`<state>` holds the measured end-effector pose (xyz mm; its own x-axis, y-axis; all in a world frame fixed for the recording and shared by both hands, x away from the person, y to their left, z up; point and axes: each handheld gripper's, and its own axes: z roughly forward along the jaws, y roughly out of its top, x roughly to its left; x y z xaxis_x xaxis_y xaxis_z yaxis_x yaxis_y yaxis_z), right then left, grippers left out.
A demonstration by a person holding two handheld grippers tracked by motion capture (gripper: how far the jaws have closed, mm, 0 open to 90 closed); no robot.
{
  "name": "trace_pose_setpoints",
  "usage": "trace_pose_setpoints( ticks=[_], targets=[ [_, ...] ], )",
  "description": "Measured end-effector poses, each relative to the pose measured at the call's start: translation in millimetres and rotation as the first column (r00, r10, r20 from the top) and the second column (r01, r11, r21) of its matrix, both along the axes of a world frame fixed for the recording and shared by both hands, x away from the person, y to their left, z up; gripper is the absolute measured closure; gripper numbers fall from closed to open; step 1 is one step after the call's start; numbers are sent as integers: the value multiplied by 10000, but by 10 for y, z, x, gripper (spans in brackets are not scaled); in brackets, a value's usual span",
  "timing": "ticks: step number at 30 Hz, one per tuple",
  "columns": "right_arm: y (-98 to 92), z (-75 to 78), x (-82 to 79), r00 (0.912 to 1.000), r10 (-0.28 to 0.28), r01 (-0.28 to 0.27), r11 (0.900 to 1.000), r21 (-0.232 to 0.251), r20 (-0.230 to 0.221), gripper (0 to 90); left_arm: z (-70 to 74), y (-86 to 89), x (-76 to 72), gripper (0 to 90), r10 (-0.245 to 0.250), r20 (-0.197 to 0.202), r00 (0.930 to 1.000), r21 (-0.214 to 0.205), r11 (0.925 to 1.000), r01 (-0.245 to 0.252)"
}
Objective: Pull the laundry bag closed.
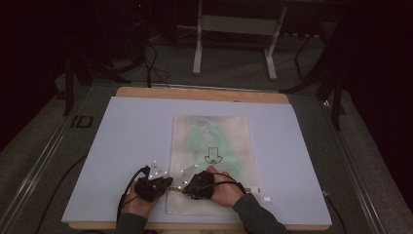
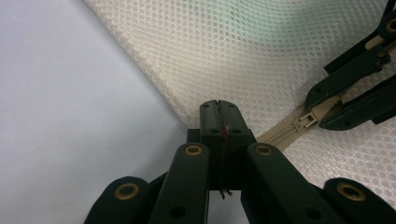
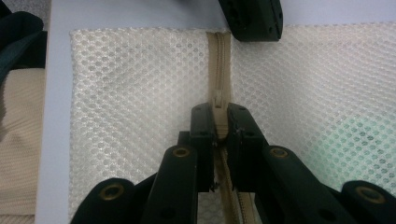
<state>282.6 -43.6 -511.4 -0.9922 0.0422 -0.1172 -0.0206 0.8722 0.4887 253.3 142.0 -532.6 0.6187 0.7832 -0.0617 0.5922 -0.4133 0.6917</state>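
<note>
Both hands rest low at the table's near edge, the left gripper (image 1: 163, 183) pinched on the mesh bag's (image 1: 214, 141) corner and the right gripper (image 3: 219, 122) clamped on the zipper pull (image 3: 218, 100). The bag lies flat on a pale board (image 1: 122, 141), the room dark behind. The right gripper view shows the zipper tape (image 3: 219, 51).

"ID" in black on grey floor panel (image 1: 81, 122) left of table.

Your table (image 1: 126, 91) has a wooden top with a pale lilac sheet (image 1: 131, 146) spread over it. A cream mesh bag (image 1: 214, 131) lies flat on that sheet, its zippered near edge under your fingers (image 1: 210, 170).
</note>
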Motion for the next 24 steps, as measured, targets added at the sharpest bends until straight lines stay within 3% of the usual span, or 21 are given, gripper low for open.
trace_pose_setpoints(
  ticks=[24],
  targets=[
    [-87,27,-40,9998,-13,17,9998,-199,206,822,2,0,-1,894,5,-11,10000,24,10000,-5]
  ],
)
